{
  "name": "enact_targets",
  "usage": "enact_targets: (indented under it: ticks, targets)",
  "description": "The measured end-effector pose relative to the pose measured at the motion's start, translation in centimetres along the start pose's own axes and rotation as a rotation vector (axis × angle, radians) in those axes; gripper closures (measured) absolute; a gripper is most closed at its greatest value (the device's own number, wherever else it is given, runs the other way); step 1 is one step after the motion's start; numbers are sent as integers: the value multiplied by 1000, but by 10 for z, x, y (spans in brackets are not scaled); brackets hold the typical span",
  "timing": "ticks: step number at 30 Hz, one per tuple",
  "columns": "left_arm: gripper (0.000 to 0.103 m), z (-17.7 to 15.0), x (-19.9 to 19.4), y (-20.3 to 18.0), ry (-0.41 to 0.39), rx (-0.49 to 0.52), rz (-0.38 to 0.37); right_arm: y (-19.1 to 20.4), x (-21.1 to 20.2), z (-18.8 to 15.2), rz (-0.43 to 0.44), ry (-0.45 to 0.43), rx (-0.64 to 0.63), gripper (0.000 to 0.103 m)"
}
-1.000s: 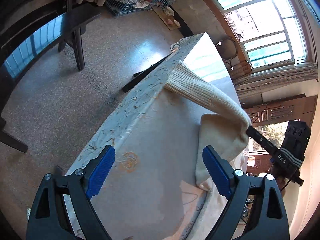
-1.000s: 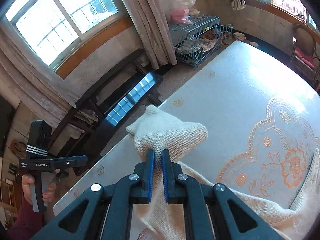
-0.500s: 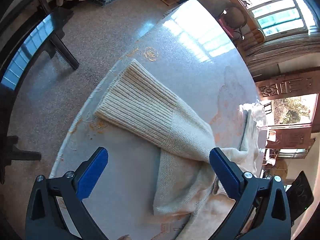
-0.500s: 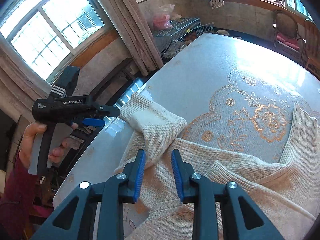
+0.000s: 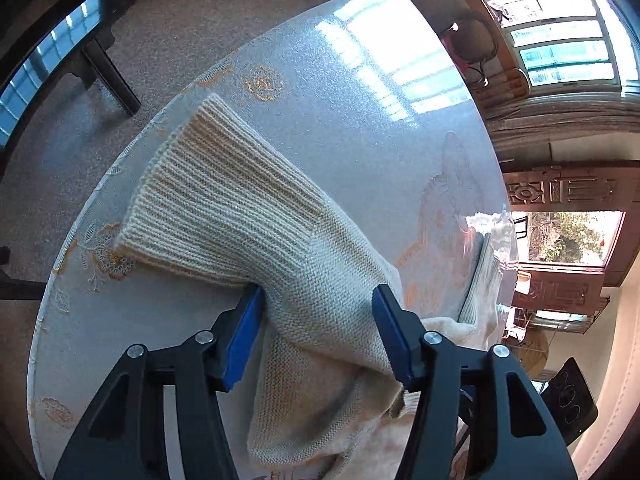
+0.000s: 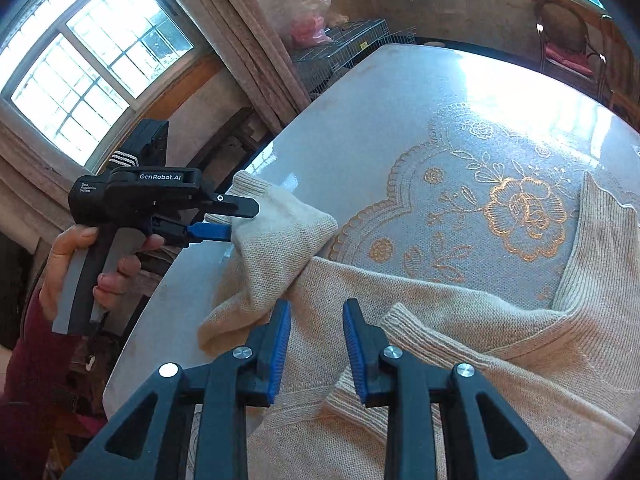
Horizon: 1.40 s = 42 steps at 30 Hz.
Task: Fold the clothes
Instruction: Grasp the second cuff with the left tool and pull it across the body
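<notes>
A: Where is the sweater (image 6: 460, 320)?

B: It lies spread on the desk (image 6: 380, 120), over the embroidered cloth. Its sleeve (image 5: 248, 216) is folded across, the ribbed cuff near the desk's edge.

A: And the left gripper (image 5: 318, 328)?

B: Its blue pads sit on either side of the sleeve, apart, not pinched together; whether they press it, I cannot tell.

A: The right gripper (image 6: 316, 344)?

B: Parted above the sweater's body, holding nothing.
</notes>
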State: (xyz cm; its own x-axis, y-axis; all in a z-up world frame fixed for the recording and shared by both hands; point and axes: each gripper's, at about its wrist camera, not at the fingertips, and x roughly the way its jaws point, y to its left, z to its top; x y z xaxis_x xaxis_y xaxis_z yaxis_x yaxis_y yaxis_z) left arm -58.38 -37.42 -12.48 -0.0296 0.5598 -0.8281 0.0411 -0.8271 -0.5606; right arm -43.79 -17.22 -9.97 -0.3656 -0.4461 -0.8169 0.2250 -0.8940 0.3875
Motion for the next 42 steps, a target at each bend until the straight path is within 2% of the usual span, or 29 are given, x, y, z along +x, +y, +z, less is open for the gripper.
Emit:
enact_targets:
  ticks: [3,7,11,15,17,19,21,22,30,35,42]
  targets:
    - [92,-3,1,-10,-63,76,55,0,13,6,-23,2,6,78]
    - [93,-12,-17,-33,-169,189,108,-1,12,7,-27,-25,13,78]
    - [93,-28,-46,-63,-276,327,159,-18,-11,-4,4,-56,59,78]
    - [92,-51,-59,-101,-366,466,322,-45,-43,-30,-7,-66,120,78]
    - [91,-51,-57,-113,-370,481,358,-62,-61,-48,-28,-69,157,78]
    - [91,-52,-58,-122,-407,485,366,-78,-79,-68,-58,-76,194,78]
    - [92,-56,-56,-130,-388,481,319,-93,-97,-90,-93,-86,231,78]
    - [92,-65,-57,-139,-399,511,297,-100,-106,-100,-101,-92,247,78]
    - [93,-181,-29,-255,-487,826,296,-162,-175,-183,-131,-158,409,78]
    - [92,-251,25,-324,-560,994,422,-201,-201,-229,-132,-154,505,78]
    - [92,-329,97,-391,-605,1131,459,-236,-219,-276,-133,-136,567,78]
